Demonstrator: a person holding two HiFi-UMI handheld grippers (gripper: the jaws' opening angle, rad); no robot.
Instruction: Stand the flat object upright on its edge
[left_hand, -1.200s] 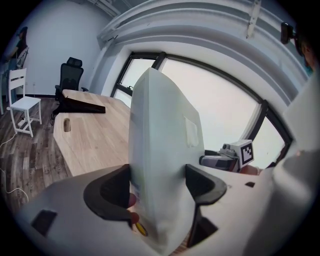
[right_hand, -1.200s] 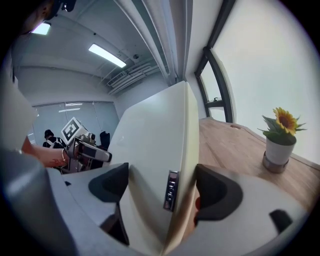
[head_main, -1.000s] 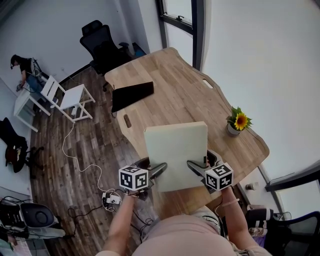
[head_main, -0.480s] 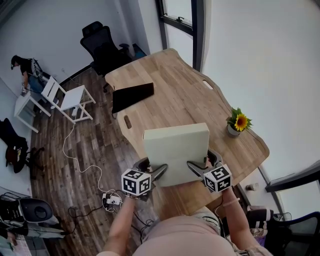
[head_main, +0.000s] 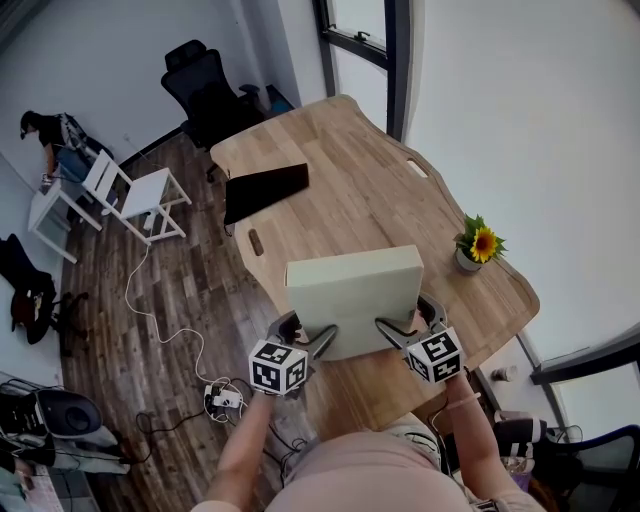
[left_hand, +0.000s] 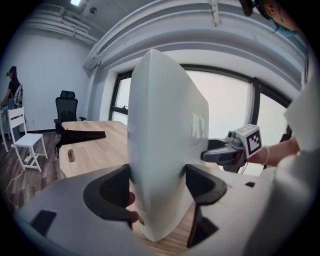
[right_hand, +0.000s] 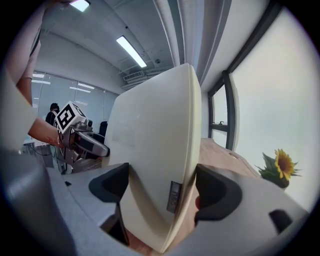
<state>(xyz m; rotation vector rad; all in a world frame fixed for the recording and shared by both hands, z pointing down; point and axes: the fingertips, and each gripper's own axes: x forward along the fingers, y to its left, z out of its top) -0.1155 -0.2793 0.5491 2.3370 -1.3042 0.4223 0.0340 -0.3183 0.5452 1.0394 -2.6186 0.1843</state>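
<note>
The flat object (head_main: 350, 300) is an off-white slab, tipped up steeply over the near end of the wooden table (head_main: 360, 190). Its lower edge is close to the wood. My left gripper (head_main: 308, 336) is shut on its left side. My right gripper (head_main: 405, 322) is shut on its right side. In the left gripper view the slab (left_hand: 160, 145) fills the gap between the jaws of the left gripper (left_hand: 157, 187), with the right gripper (left_hand: 222, 155) behind it. In the right gripper view the slab (right_hand: 155, 160) sits between the jaws of the right gripper (right_hand: 160, 190), and the left gripper (right_hand: 87, 145) shows beyond it.
A black flat item (head_main: 263, 190) lies near the table's left edge. A small sunflower pot (head_main: 475, 245) stands at the right edge. On the floor to the left are a black office chair (head_main: 205, 85), a white chair (head_main: 130, 195), a cable and a person (head_main: 45, 140).
The slab has tipped up steeper, and its upper edge now shows as a thick band. Both grippers have moved slightly with it and stayed shut on it.
</note>
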